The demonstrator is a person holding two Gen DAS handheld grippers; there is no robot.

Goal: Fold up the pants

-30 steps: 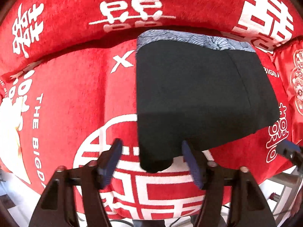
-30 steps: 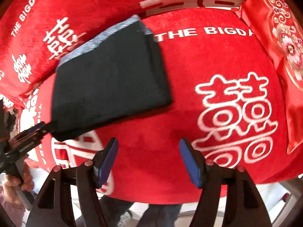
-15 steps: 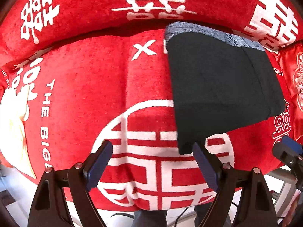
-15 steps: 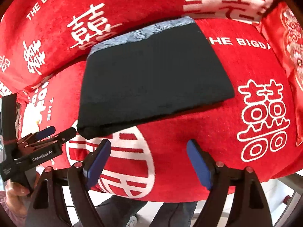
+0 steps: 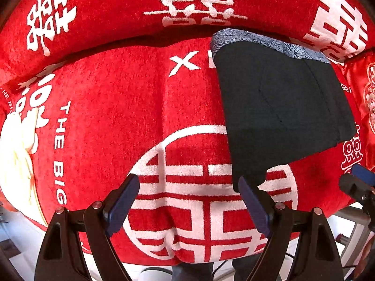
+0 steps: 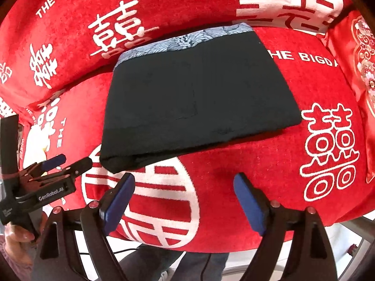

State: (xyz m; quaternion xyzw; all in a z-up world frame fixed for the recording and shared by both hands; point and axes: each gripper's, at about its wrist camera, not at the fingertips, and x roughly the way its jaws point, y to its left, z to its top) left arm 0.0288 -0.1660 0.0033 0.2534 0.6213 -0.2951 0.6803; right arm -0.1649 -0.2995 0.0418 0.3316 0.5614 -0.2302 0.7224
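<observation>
Nearest you, your left gripper stood wide with nothing between its jaws, only the red printed cover beneath it. Your right gripper was opening wider, likewise empty, hanging over the cover's near edge. Just beyond both lay the pants, a compact dark fold resting flat on the cover, their near left corner close to your left gripper's right finger, their patterned waistband at the far side against the red backrest cushion.

The fold looked finished, so the main danger I judged was your own withdrawal: a finger catching that near corner would drag the top layer and spoil the stack. The plush cover could also ruck up under a dragged pad and tilt the bundle.

For room, you had bare cover to the left of the pants and a strip to the right before the embroidered cushion. The cover's front edge dropped away just behind your fingers; the backrest closed the far side.
</observation>
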